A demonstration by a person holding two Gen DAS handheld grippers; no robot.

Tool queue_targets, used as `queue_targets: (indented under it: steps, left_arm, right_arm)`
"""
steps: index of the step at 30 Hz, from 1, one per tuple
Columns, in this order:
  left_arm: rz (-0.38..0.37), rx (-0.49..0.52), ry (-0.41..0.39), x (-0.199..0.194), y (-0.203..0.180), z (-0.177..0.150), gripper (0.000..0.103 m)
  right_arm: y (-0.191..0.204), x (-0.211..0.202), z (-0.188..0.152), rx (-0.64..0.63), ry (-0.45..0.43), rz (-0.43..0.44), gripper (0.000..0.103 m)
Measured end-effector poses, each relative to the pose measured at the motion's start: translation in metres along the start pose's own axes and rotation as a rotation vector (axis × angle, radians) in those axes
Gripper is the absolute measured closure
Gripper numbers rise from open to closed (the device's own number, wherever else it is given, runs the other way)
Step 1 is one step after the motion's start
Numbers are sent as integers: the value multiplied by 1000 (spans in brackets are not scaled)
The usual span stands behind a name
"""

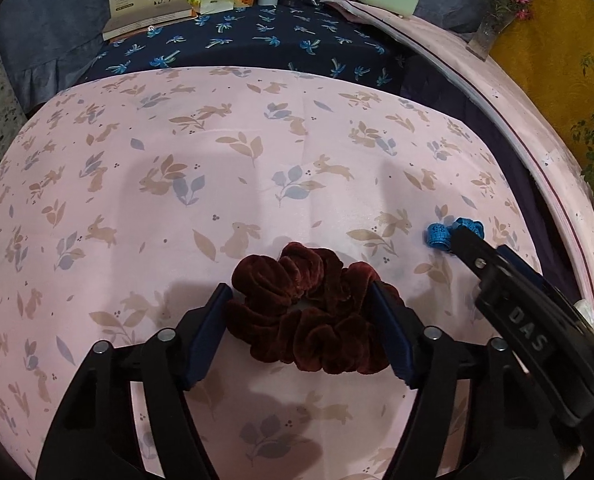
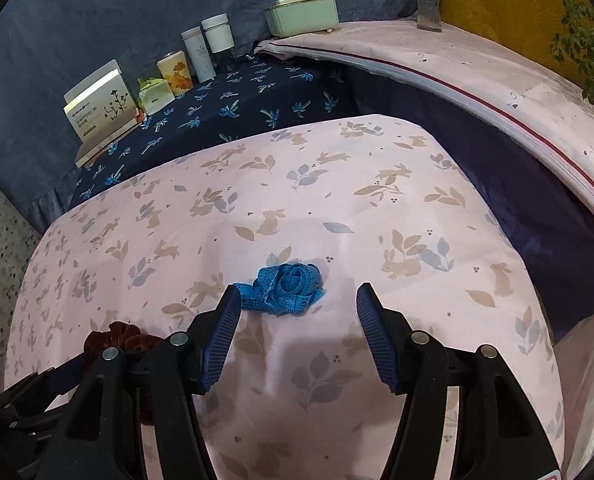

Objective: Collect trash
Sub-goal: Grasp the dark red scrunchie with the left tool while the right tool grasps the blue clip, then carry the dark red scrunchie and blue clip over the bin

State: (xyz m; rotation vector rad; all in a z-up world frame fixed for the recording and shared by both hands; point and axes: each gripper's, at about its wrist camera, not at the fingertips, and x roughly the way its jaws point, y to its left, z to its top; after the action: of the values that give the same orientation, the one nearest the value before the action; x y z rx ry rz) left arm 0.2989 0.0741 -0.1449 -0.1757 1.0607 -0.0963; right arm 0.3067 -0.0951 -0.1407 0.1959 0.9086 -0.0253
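Straddling a dark red scrunchie [image 1: 311, 306], the left gripper [image 1: 305, 332] stands wide open, blue pads on either flank of the velvet; whether they touch it is unclear. Scrunchie lies on the pink cloth [image 1: 257, 152] with a rabbit print.

Right gripper [image 2: 297, 332] also wide open, holding nothing. A crumpled blue tape [image 2: 285, 288] sits on the same cloth just past its fingertips, nearer the left finger and partly behind its tip. From the left wrist view, the tape shows at the tip of the right gripper's finger [image 1: 463, 236].

Farther back: a navy cloth [image 2: 233, 120] with blue flowers. Along its far edge a white box [image 2: 97, 108], a green packet [image 2: 153, 94], a printed tin [image 2: 175, 72], two white bottles [image 2: 207, 48]. A pale green case [image 2: 301, 14] sits on the raised pink ledge [image 2: 477, 76]. Vase [image 2: 429, 0] in the far corner.
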Motion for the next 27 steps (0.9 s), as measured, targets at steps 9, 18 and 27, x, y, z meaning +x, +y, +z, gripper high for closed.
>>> queue_targets:
  steps: [9,18,27]
  left_arm:
    - [-28,3,-7,2,0,3,71]
    - [-49,13,-6,-11,-11,-5,81]
    - [-88,61,-30,-46,-45,-25,82]
  right_arm:
    - [7,9,1,-20,3,33,73]
    - [-9,-15,-13,9,-1,26,79]
    - [-40,-70,-32,51,-43,-9,79]
